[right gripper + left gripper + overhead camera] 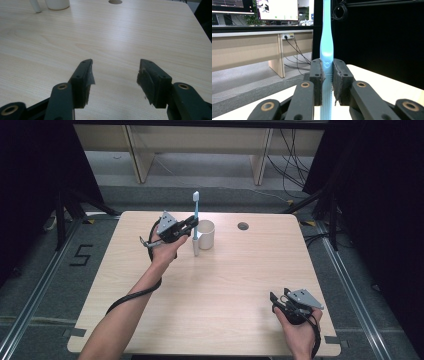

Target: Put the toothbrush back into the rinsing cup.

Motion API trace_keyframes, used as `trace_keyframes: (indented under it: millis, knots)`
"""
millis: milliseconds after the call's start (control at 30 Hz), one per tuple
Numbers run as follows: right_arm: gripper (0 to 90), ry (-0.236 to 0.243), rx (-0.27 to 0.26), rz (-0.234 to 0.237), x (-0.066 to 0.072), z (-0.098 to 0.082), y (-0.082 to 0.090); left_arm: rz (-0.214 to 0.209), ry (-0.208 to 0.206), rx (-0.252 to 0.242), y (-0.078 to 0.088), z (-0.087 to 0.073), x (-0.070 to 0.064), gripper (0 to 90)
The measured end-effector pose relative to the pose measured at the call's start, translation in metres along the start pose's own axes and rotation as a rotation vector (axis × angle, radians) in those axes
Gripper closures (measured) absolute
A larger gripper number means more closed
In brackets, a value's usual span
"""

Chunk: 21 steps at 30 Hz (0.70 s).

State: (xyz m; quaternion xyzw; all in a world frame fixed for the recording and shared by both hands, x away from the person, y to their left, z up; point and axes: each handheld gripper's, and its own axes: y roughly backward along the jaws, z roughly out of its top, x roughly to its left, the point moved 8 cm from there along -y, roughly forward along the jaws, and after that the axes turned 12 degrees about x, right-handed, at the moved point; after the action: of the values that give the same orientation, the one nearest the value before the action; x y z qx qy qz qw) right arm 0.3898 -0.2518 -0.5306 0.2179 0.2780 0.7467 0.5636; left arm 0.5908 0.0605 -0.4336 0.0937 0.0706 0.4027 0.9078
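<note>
Apparently midway: my left tongs (pixel 192 227) clamp the toothbrush (pixel 195 220) upright beside the cup (pixel 206 234); right tongs (pixel 115 75) gape empty over the counter (pixel 225 280).

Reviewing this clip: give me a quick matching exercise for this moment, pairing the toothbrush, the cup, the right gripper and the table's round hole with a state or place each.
Things:
1. toothbrush
2. cup
3. right gripper
4. round hole

States or places:
A. open, holding nothing, near the table's front right corner
B. upright, clamped in the left gripper
C. cut through the tabletop, right of the cup
D. white, standing at the far middle of the table

Pairs: 1-B, 2-D, 3-A, 4-C
</note>
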Motion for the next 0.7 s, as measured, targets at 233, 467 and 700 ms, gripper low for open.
trace_keyframes:
  millis: [233, 467, 700]
  knots:
    - [45.8, -0.011, 0.021, -0.007, 0.0018, -0.0018, 0.0016, -0.003, 0.000, 0.002, 0.0007, -0.0016, 0.0002, 78.2]
    - [45.8, -0.017, 0.003, -0.004, 0.0016, -0.0002, 0.0005, -0.002, -0.003, 0.010, -0.0001, -0.0049, -0.0002, 78.3]
    - [45.8, -0.005, 0.015, -0.003, 0.0000, -0.0011, 0.0013, -0.004, 0.003, 0.011, -0.0003, -0.0077, -0.0001, 78.3]
